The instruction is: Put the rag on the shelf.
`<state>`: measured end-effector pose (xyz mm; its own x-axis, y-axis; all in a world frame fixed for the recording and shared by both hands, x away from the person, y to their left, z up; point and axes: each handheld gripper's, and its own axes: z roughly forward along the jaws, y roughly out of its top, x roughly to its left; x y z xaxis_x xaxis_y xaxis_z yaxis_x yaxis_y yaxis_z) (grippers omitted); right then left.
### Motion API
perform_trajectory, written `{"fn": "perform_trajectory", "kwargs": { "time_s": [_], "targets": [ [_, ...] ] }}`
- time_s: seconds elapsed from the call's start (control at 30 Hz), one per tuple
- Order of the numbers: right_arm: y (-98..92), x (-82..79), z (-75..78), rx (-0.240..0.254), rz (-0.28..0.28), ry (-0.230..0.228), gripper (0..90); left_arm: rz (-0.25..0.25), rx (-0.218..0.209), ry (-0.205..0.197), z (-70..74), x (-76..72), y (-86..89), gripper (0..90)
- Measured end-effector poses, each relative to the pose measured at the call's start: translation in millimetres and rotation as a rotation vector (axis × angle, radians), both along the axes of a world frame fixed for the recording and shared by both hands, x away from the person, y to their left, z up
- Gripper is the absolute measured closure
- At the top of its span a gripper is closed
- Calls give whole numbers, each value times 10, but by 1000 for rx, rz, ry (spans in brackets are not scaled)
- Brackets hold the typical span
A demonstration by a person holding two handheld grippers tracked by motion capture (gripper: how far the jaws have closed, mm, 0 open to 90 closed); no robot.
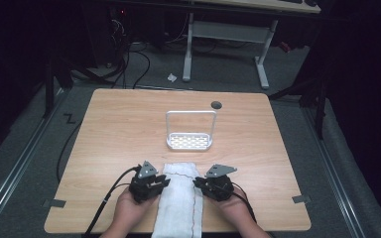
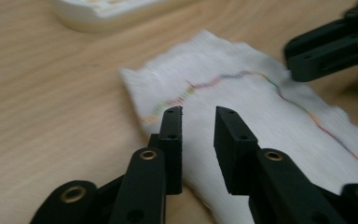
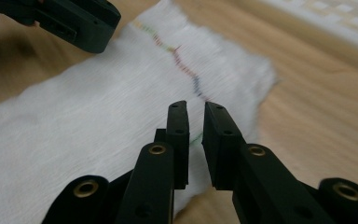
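A white folded cloth (image 1: 181,196) with a thin multicoloured stitched line lies at the table's near edge, between my two grippers. My left gripper (image 1: 164,182) sits at the cloth's left edge. In the left gripper view it (image 2: 199,112) stands open over the cloth (image 2: 251,102), with nothing between its fingers. My right gripper (image 1: 197,182) is at the cloth's right edge. In the right gripper view it (image 3: 195,106) is open by a narrow gap just above the cloth (image 3: 98,107), near the stitched line. Each gripper view shows the other gripper across the cloth.
A white perforated tray with a tall wire handle (image 1: 189,142) stands mid-table, just beyond the cloth. A dark round hole (image 1: 216,105) sits near the wooden table's (image 1: 119,129) far edge. Cables trail off the left side, and a desk frame stands on the floor behind.
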<state>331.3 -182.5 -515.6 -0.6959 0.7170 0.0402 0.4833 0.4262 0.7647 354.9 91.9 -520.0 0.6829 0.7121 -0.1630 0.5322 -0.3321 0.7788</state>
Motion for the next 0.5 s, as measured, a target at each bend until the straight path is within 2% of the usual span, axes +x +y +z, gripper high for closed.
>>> {"fn": "perform_trajectory", "kwargs": {
  "time_s": [0.03, 0.1, 0.2, 0.27, 0.33, 0.4, 0.47, 0.5],
  "targets": [
    [-46, 22, 15, -6, -29, -13, 807, 22, -2, 6, -22, 54, 18, 676],
    [-134, 100, -5, 23, -76, 19, 798, 55, -15, 26, -70, 148, 38, 635],
    [-140, 167, -58, 32, -92, 51, 762, 69, -77, 60, -112, 234, 38, 600],
    [-98, 186, -93, 28, -90, 70, 760, 62, -74, 65, -112, 270, 16, 604],
    [-55, 210, -132, 9, -87, 74, 778, 61, -67, 62, -107, 295, -7, 670],
    [-36, 220, -130, 7, -94, 76, 865, 64, -60, 59, -97, 318, -24, 761],
    [-20, 212, -94, -5, -87, 65, 885, 62, -63, 62, -89, 334, -29, 832],
    [-13, 204, -79, -6, -88, 50, 889, 62, -62, 59, -87, 336, -35, 839]
  ]
}}
